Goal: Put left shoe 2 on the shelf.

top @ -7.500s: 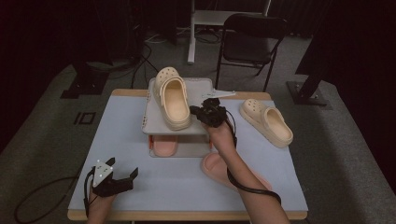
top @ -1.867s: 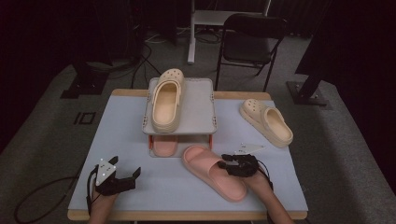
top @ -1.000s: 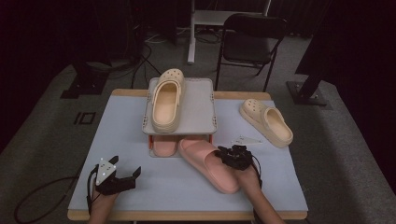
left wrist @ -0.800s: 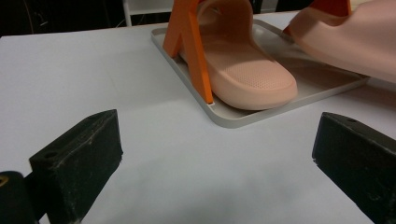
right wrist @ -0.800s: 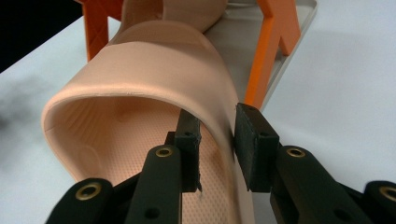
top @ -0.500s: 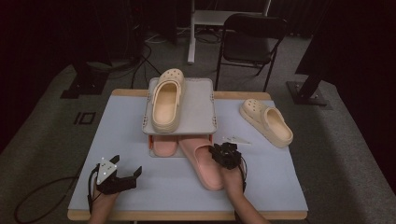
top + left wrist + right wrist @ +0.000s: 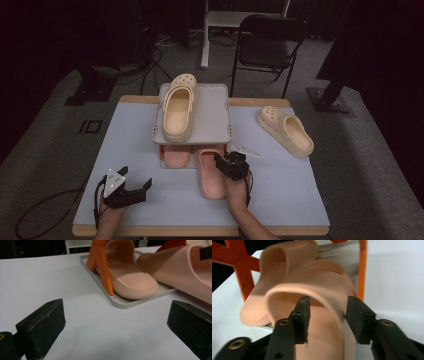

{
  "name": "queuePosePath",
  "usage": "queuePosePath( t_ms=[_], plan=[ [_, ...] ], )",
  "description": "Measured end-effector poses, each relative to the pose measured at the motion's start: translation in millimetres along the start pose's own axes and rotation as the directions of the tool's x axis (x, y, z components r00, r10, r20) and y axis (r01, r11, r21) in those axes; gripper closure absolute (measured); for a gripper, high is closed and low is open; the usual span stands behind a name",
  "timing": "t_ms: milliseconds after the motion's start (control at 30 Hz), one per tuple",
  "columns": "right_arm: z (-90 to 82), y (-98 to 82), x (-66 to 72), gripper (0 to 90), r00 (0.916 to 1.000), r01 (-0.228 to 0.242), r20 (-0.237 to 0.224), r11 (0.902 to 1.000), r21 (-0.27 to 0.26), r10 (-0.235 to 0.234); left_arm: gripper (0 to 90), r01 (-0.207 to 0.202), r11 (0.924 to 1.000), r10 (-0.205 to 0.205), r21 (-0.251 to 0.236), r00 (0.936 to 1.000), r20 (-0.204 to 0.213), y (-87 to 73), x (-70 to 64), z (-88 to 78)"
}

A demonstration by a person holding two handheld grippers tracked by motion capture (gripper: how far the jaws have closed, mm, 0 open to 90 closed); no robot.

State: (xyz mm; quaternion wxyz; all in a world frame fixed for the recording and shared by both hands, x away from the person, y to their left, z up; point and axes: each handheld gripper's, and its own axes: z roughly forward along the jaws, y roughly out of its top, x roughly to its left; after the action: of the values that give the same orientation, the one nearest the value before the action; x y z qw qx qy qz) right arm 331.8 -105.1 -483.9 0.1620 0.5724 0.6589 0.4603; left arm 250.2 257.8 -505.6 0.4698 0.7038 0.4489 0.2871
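Right gripper (image 7: 231, 164) sat, in the high view, at the strap end of the pink slide sandal (image 7: 211, 172), which lay just to the gripper's left with its long axis running from the near table edge into the lower tier of the two-tier shoe rack (image 7: 194, 131), its toe tucked beside the matching pink slide (image 7: 176, 155) already parked there. This hand was plainly the nearer one; the left gripper (image 7: 131, 189) hung well apart, toward the near left corner of the table (image 7: 280, 190). From the left gripper view, its jaws stood wide with nothing between them, the rack's grey tray (image 7: 130, 302) and orange post (image 7: 103, 270) ahead and the second slide off to the right. In the right gripper view, the jaws straddled the sandal's strap (image 7: 322, 293), one finger (image 7: 302, 317) inside it and the other outside; they had just been opening, and the pads appeared slack on the strap rather than pinching it. Any further push would likely follow the sandal's length, straight ahead under the shelf.
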Motion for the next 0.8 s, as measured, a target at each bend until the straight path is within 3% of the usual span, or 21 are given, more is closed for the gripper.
queuePosePath(
  t_ms=[133,600,700,800],
  plan=[
    [-7.9,0.3,4.5,50.4,0.9980,0.063,-0.013,0.9980,-0.006,-0.063,1.7,0.001,1.0000,-0.001,-0.003,1.0000,0.002,0.2,-0.6,0.1],
    [-49.1,-18.5,-6.2,52.1,0.9865,0.136,-0.092,0.9906,0.009,-0.135,1.7,-0.001,1.0000,0.001,0.003,1.0000,-0.001,0.4,-1.9,1.3],
    [-57.1,-23.9,-7.6,55.4,0.9839,0.144,-0.109,0.9895,0.015,-0.142,1.7,-0.003,1.0000,0.003,0.002,1.0000,0.000,0.5,-2.1,1.0],
    [-66.7,-29.1,-9.0,61.8,0.9751,0.195,-0.108,0.9808,0.003,-0.194,1.6,0.000,1.0000,0.000,0.000,1.0000,-0.002,0.4,-1.6,0.9]
  ],
)
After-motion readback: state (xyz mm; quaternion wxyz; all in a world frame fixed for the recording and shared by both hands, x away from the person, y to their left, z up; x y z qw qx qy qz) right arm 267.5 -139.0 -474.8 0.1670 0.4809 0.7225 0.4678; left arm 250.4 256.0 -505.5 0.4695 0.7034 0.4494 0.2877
